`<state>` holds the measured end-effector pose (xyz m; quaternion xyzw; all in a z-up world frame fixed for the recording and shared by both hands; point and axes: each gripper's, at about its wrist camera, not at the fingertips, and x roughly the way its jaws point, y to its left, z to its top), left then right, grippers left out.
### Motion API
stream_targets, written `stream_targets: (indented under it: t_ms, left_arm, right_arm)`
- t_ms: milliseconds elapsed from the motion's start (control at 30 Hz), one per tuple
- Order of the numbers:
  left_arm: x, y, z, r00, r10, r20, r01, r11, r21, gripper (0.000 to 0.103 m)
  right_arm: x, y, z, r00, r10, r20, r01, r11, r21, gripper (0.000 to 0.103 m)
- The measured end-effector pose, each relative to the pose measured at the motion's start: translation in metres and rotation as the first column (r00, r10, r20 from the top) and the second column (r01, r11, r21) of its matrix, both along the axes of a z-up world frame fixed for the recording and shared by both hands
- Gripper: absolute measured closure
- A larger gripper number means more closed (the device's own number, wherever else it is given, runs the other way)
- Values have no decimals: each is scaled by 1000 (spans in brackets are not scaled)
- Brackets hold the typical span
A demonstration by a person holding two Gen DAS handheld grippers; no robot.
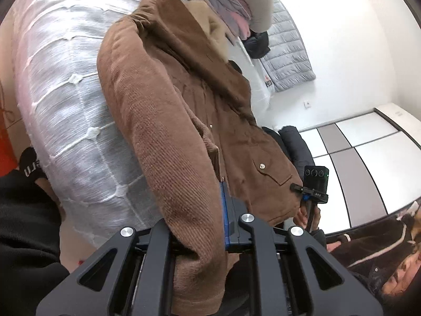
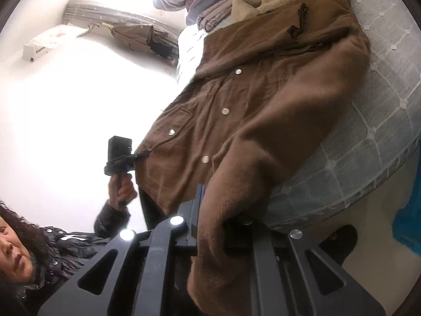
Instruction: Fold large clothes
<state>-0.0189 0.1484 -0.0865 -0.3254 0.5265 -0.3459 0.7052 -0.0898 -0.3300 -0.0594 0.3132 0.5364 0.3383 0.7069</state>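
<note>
A large brown coat point(image 1: 184, 100) with snap buttons and a cream fleece collar point(image 1: 210, 26) lies spread on a white quilted mattress point(image 1: 65, 92). My left gripper point(image 1: 200, 226) is shut on one brown sleeve, which runs between its fingers. In the right wrist view the coat point(image 2: 263, 92) lies the same way, and my right gripper point(image 2: 218, 226) is shut on the other sleeve. Each gripper shows in the other view at the coat's hem: the right one point(image 1: 314, 184) and the left one point(image 2: 119, 155).
Folded clothes point(image 1: 231, 8) are stacked at the bed's far end by the collar. A grey puffer jacket point(image 1: 286, 52) hangs off the mattress edge. A dark jacket point(image 1: 294, 142) lies near the hem. A wardrobe point(image 1: 368, 158) stands beyond. A blue item point(image 2: 410, 210) sits beside the bed.
</note>
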Motion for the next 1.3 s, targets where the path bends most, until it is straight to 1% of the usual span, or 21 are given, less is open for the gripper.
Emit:
stream_targets:
  t_ms: [167,200,233,267,333,367,400,467,633,667,733,800,833,867,900,933,967,1000,1100,1200,1300]
  left_arm:
    - [3,10,-28,999,0,-54,-1,1000,-12,93]
    - [3,12,-34,998,2,-66,-4,1000,-17,93]
    - [0,13,-39,997,3,-73,-4,1000,-17,93]
    - [-1,15,-44,997,2,-80,-4,1000,-13,93]
    - [-3,18,-53,995,6,-95,-7,1000,-1,93]
    - [-4,20,-58,994,5,-107,-6,1000,-5,93]
    - [-4,22,-63,993,10,-117,-11,1000,-7,93]
    - [-5,22,-68,991,17,-130,-19,1000,-13,92]
    - [-6,18,-67,992,11,-123,-10,1000,11,91]
    - [-6,18,-67,992,12,-127,-9,1000,18,90]
    - [-5,18,-69,990,10,-141,-6,999,32,85]
    - [-4,17,-73,986,12,-165,-7,999,32,66]
    - [-4,17,-75,984,13,-175,-7,999,38,65]
    - [-5,17,-77,984,13,-178,-6,999,42,65]
    - [-5,16,-76,985,18,-171,-10,999,47,65]
    - [-5,15,-75,987,27,-160,-18,998,58,68]
    - [-6,14,-72,989,30,-142,-21,997,68,81]
    - [-7,14,-70,991,36,-130,-27,997,68,89]
    - [-9,14,-65,993,52,-106,-44,996,75,92]
    - [-10,15,-57,993,73,-89,-70,997,36,93]
    - [-10,14,-30,996,84,-38,-85,996,-28,94]
  right_arm:
    - [-13,-23,-39,992,-59,-114,64,997,33,91]
    - [-16,-26,-53,987,-61,-148,70,996,57,88]
    - [-17,-27,-53,985,-69,-156,81,994,70,87]
    - [-19,-30,-58,984,-82,-159,99,990,99,82]
    - [-20,-31,-61,983,-85,-163,114,978,175,56]
    - [-21,-30,-62,983,-93,-158,123,973,193,27]
    - [-23,-27,-63,983,-97,-158,130,968,214,14]
    - [-21,-19,-60,985,-73,-153,107,968,229,14]
    - [-15,-11,-61,985,-100,-142,124,978,169,14]
    - [-16,-11,-61,984,-113,-137,134,978,158,14]
    - [-19,-13,-61,982,-139,-130,159,975,157,15]
    - [-25,-16,-58,980,-172,-101,186,971,152,16]
    - [-29,-15,-56,976,-202,-78,211,969,130,22]
    - [-30,-15,-55,973,-219,-71,225,970,94,58]
    - [-33,-14,-53,966,-252,-60,255,966,42,81]
    - [-36,-12,-51,962,-270,-43,272,962,32,81]
    - [-37,-9,-49,960,-278,-33,279,960,19,85]
    - [-39,-6,-45,956,-292,-17,292,956,-2,87]
    - [-42,-2,-37,948,-319,4,319,948,6,91]
    - [-40,1,-24,937,-347,37,344,935,83,94]
    - [-36,2,-17,928,-368,66,354,921,161,94]
